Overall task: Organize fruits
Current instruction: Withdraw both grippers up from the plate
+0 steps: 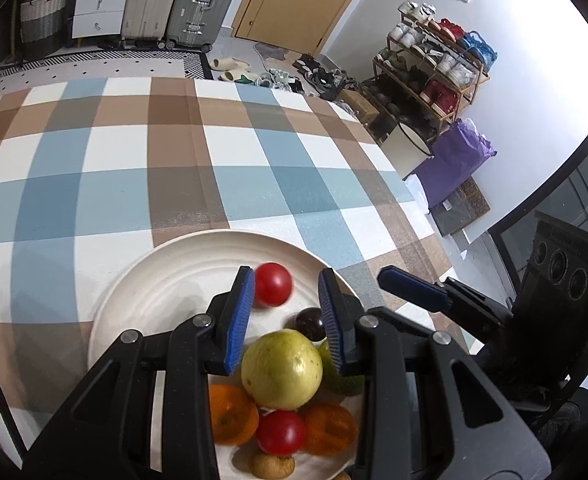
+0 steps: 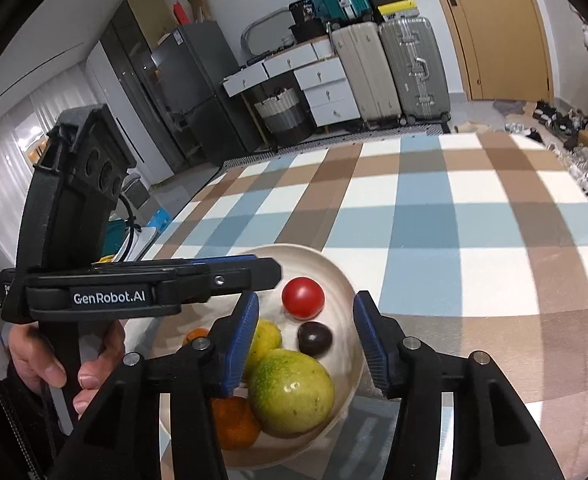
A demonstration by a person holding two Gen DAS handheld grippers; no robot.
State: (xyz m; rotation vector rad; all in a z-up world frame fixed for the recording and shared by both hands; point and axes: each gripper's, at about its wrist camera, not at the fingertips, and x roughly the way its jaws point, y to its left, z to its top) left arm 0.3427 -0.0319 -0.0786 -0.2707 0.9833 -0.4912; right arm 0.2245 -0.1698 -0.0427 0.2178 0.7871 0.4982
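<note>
Letting the red tomato settle on the plate

Closest to my left gripper (image 1: 286, 316), its blue-padded jaws stand only a little apart and carry nothing; they hover over the pile at the near side of the round cream ceramic plate (image 1: 166, 280). Under them sit a large pale yellow-green round fruit (image 1: 281, 368), two orange mandarins (image 1: 230, 416), a second red tomato (image 1: 281, 432) and a small brown wrinkled fruit (image 1: 273, 466)

My right gripper (image 2: 306, 336) has its jaws apart with nothing between the pads. Below it lies a mottled green-and-yellow round fruit (image 2: 292, 392), and just past that a small dark purple plum-like fruit (image 2: 315, 338)

Further out on the bare part of the plate is the small round red tomato (image 2: 303, 297), slightly blurred in the left view, so I judge it may be rolling. It lies clear of both sets of pads

To do this step well I would keep both tools high and pull back straight, without brushing the pile, since round fruit rolls at a touch and the tomato sits fairly near the far rim. Beyond the plate, the checked blue, brown and white tablecloth (image 1: 174, 152) is bare
</note>
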